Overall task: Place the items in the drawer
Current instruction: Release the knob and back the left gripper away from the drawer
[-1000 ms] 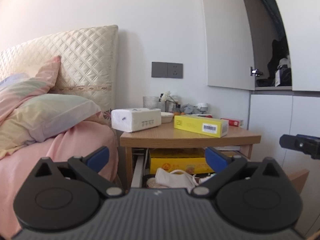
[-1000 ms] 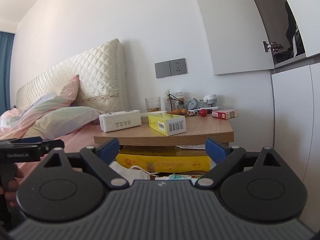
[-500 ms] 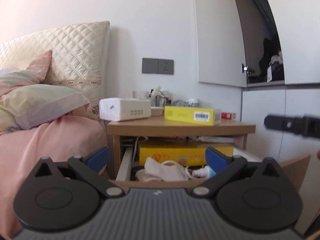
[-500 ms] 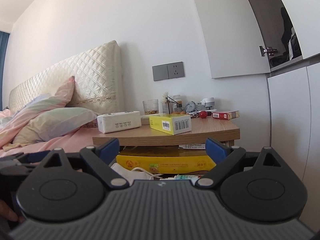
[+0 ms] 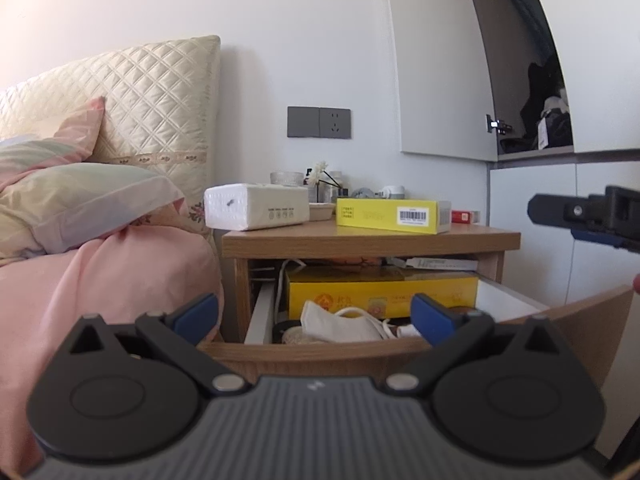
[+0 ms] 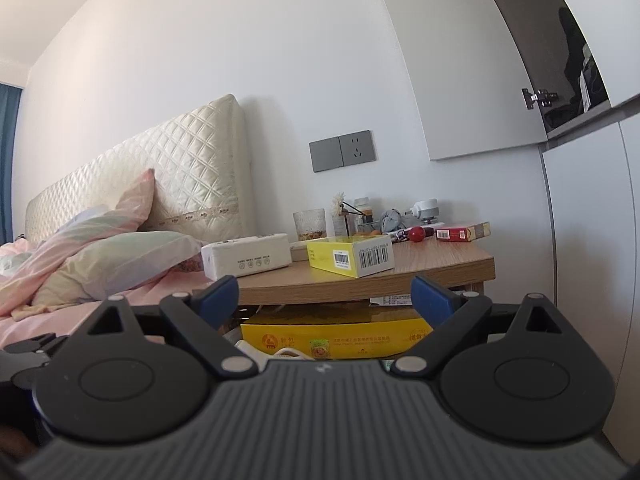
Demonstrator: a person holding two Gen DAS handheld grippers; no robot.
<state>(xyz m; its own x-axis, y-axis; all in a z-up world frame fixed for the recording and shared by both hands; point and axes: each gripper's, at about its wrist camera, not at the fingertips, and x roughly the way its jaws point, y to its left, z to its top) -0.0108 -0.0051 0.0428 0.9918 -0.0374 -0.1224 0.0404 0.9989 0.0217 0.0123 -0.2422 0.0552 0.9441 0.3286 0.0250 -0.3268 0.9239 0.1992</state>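
A pink-covered bed (image 5: 100, 272) sits left of the wooden nightstand (image 5: 368, 240), whose drawer (image 5: 320, 350) stands pulled open toward both cameras, already holding a long yellow carton (image 5: 380, 292) and a white face mask (image 5: 340, 326). On the worktop above, well apart from both grippers, lie a white tissue pack (image 5: 256, 206) at the left, the yellow box (image 6: 352, 256) at the middle with its long axis running left to right along the front edge, and a red pack (image 6: 460, 233) at the far right. The left gripper (image 5: 314, 314) is spread wide and empty, low at the drawer front. The right gripper (image 6: 324, 296), likewise spread and empty, sits higher, nearly level with the worktop edge, the yellow box straight ahead and slightly above. By my reading the right one is nearer that box and would have to rise and reach forward.
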